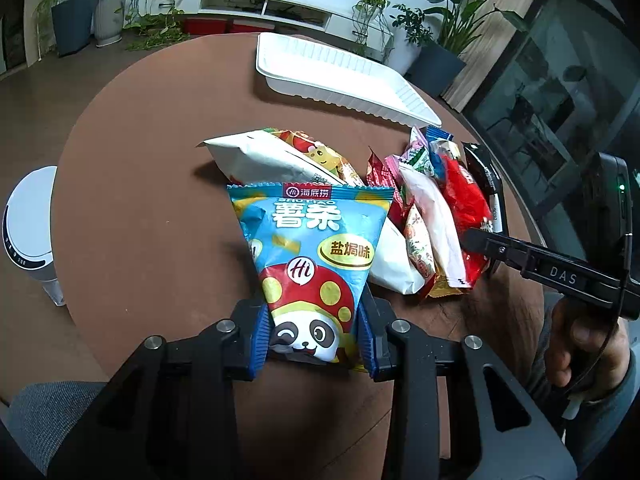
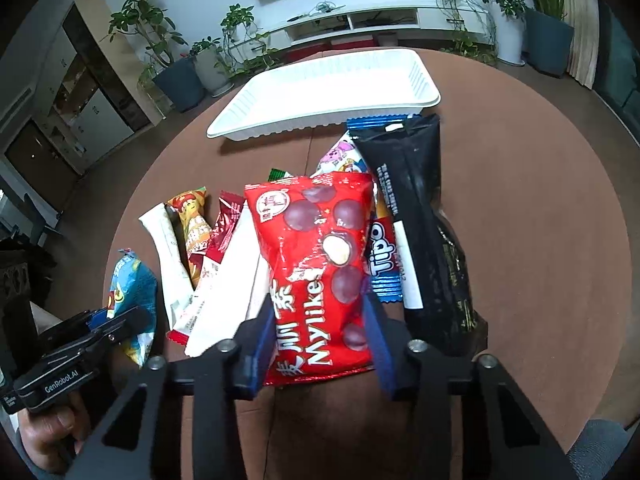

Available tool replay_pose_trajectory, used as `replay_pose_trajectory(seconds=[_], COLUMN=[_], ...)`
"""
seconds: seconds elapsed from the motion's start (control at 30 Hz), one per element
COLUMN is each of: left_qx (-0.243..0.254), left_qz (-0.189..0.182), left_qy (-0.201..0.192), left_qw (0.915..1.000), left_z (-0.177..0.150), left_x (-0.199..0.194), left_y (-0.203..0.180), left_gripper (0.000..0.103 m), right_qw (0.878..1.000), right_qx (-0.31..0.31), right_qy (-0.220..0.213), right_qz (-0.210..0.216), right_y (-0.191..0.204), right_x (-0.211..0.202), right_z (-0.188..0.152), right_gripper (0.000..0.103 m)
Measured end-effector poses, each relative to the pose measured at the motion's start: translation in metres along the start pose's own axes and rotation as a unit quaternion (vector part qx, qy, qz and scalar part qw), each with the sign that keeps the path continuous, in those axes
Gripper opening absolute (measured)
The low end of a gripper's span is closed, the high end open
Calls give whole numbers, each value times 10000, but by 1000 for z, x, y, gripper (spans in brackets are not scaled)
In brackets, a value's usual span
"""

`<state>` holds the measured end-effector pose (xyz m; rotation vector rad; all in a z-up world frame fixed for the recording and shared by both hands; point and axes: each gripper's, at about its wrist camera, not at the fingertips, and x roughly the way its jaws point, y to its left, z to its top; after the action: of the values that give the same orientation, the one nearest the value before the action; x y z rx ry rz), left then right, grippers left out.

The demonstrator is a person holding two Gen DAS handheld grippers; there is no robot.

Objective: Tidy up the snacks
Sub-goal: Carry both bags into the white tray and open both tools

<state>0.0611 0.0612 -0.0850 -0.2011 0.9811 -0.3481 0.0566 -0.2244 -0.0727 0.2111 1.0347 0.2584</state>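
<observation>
Left wrist view: left gripper (image 1: 316, 334) angled down toward the round brown tabletop (image 1: 152, 184), jaws closed on the lower end of a blue crinkle-edged foil snack bag (image 1: 310, 248) printed with a winking panda, a red spotted mushroom cap and a "Hi" bubble. Bag stands up from the jaws at the near-left edge of the snack pile. At right, a bare hand (image 1: 576, 344) grips a black handle marked "DAS".

Right wrist view: "GenRobot.AI" reads on the other handle, low left. Right gripper (image 2: 320, 328) tilted down, jaws pinching the sides of a red glossy "Mylikes" chocolate-ball pouch (image 2: 320, 252) in the pile's middle. Right of it, a blue "Tipo" wrapper (image 2: 382, 260). White ribbed plastic tray (image 2: 256, 120) lies beyond the pile.
</observation>
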Motion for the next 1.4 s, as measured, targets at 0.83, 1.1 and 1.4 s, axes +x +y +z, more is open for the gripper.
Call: replay_pose_trajectory(seconds=[0.83, 1.1, 1.4], left_qx=[-346, -341, 248], left_qz=[-551, -462, -132], left_qy=[-385, -694, -626], left_qw=[9971, 9959, 9976], left_z=[16, 71, 186], left_x=[-41, -62, -39], left_y=[13, 33, 23], left_gripper=[33, 33, 33], right_qw=[9886, 9817, 9841], right_qx=[668, 1210, 1237], right_qy=[-627, -1135, -1265], right_qz=[1193, 936, 148], right_y=[-19, -80, -120], right_x=[-56, -90, -79], right_z=[2, 37, 129], right_gripper=[23, 23, 23])
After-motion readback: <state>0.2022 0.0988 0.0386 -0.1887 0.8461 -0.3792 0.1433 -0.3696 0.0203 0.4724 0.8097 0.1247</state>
